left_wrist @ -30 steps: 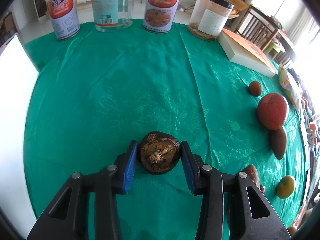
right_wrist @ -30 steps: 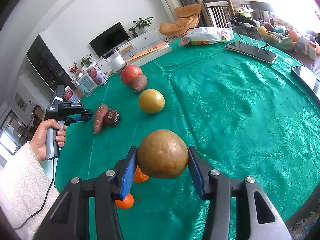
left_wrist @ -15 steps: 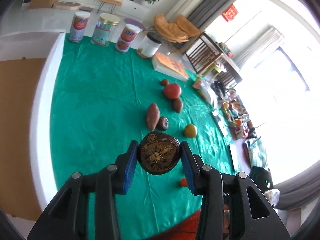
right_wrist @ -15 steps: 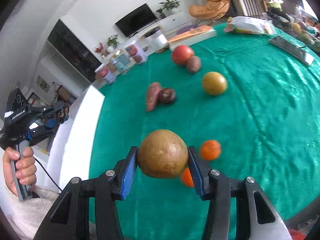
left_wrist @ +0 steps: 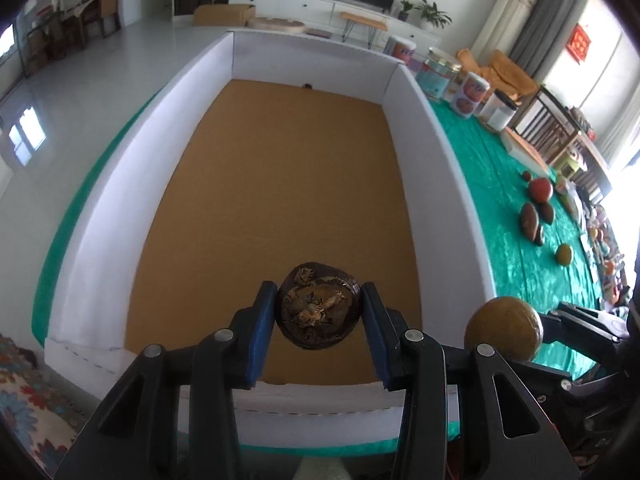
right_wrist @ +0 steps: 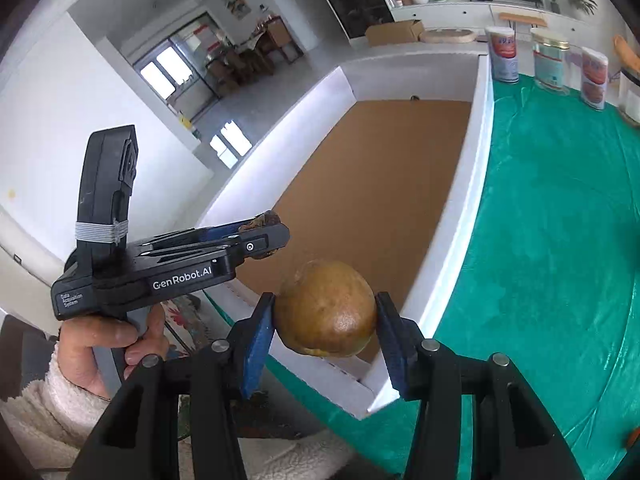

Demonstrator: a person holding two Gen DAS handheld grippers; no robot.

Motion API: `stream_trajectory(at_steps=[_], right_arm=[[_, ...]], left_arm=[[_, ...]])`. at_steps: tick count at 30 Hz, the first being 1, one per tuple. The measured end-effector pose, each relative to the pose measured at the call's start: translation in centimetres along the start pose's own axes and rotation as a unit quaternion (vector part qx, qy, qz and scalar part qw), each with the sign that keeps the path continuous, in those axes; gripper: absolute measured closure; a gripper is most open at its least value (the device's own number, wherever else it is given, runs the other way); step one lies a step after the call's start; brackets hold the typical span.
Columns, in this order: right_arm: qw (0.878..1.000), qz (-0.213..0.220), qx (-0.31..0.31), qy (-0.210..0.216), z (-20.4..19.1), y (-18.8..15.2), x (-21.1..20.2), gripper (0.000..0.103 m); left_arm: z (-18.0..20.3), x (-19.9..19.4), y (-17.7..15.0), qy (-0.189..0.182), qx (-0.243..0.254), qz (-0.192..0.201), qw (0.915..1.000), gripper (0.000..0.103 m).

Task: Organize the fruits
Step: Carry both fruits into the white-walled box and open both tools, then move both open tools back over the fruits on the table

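Across the table (left_wrist: 516, 216), w/ its green cloth, sits a big white-walled box (left_wrist: 100, 216) w/ a brown cardboard floor; nothing lies in it except a tiny dark speck at the far wall. Box fills most of the left wrist view and runs along the table's left side in the right wrist view.

Left tool (left_wrist: 319, 312) is clenched on a dark brown, rough fruit (left_wrist: 319, 310), blue pads pressing both sides. It hangs over the near part of the box floor, not touching it. In the right wrist view the same tool (right_wrist: 260, 236) shows side-on, held by a hand (right_wrist: 108, 348) in a fluffy white sleeve (right_wrist: 32, 412), over the box's near-left wall.

Right tool (right_wrist: 325, 320) is clenched on a round yellow-brown fruit (right_wrist: 326, 308), above the box's near corner, close to the right wall. From the left wrist view that fruit (left_wrist: 504, 330) sits just beside the left tool, over the near-right corner area.

Back on the cloth, well apart from the box: a row of cans and jars (left_wrist: 440, 74) at the far edge, a flat white box (left_wrist: 524, 150) near them, then a red fruit (left_wrist: 541, 190), a long reddish-brown one (left_wrist: 529, 220), a dark oval one (left_wrist: 547, 213) and a small yellow-green one (left_wrist: 564, 255). Smaller items at the far right are too blurred to tell.
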State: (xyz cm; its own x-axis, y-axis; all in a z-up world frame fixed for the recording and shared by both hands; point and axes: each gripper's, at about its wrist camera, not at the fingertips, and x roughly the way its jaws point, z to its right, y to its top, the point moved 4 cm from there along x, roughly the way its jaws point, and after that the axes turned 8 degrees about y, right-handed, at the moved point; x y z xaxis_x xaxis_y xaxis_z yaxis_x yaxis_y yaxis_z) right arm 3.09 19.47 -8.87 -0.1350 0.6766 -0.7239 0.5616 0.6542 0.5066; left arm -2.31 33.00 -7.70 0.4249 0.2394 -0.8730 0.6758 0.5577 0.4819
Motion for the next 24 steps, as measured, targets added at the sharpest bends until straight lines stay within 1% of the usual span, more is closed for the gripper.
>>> stream_trajectory(at_steps=[2,3,5,6,7,9,11,12,13,14,16,19,21,22,23,24], right_arm=[[0.999,-0.015,-0.015,-0.030,0.2,0.2,1.9,0.053],[0.999,-0.021,-0.015,-0.038,0.5,0.4,2.6,0.053],[0.999,-0.018,-0.012,-0.042,1.2,0.9,3.0,0.053],[0.999,-0.013,-0.011,-0.046,1.4,1.2,2.9,0.051],[0.999,-0.006,-0.010,-0.049,1.5,1.5,2.7,0.049],[0.999,0.016,-0.007,-0.046,1.6,2.0,1.4,0.049],[0.998,0.041,0.000,-0.044,1.8,2.0,-0.7,0.048],[0.997,0.055,0.002,-0.046,2.3,1.9,-1.9,0.047],[0.996,0.068,0.003,-0.053,2.7,1.7,-3.1,0.045],[0.995,0.081,0.005,-0.061,3.1,1.0,-4.5,0.043],[0.991,0.104,0.016,-0.080,4.7,-1.0,-7.2,0.032],[0.983,0.128,0.053,-0.123,8.1,-5.9,-11.3,0.030],[0.972,0.143,0.089,-0.164,10.3,-10.0,-14.3,0.030],[0.965,0.151,0.103,-0.186,11.4,-12.1,-15.7,0.030],[0.958,0.159,0.115,-0.210,12.2,-13.9,-17.2,0.030],[0.949,0.168,0.127,-0.236,13.1,-15.8,-18.5,0.030]], left_arm=[[-0.3,0.9,-0.1,0.009,0.002,-0.004,0.9999,0.059],[-0.5,1.3,-0.1,0.012,0.002,-0.006,0.9999,0.059],[-0.6,1.8,-0.1,0.011,-0.002,-0.008,0.9999,0.057],[-0.6,1.9,0.0,0.011,-0.003,-0.006,0.9999,0.054],[-0.5,1.9,0.1,0.014,-0.002,-0.003,0.9999,0.050],[-0.4,1.5,0.4,0.020,-0.002,0.010,0.9997,0.045],[0.2,0.7,0.8,0.023,0.002,0.032,0.9992,0.042],[0.7,0.1,1.0,0.020,0.006,0.045,0.9988,0.038],[1.5,-0.5,1.2,0.016,0.011,0.060,0.9980,0.035],[2.4,-1.2,1.3,0.011,0.018,0.075,0.9970,0.034],[4.7,-2.3,1.3,0.002,0.037,0.101,0.9942,0.034],[8.6,-3.2,0.7,-0.040,0.076,0.129,0.9879,0.032],[11.0,-3.1,0.2,-0.037,0.110,0.150,0.9819,0.030],[12.1,-2.8,-0.1,-0.030,0.130,0.165,0.9772,0.030],[13.0,-2.3,-0.4,-0.017,0.151,0.176,0.9725,0.030],[13.8,-1.6,-0.7,0.000,0.170,0.175,0.9698,0.030]])
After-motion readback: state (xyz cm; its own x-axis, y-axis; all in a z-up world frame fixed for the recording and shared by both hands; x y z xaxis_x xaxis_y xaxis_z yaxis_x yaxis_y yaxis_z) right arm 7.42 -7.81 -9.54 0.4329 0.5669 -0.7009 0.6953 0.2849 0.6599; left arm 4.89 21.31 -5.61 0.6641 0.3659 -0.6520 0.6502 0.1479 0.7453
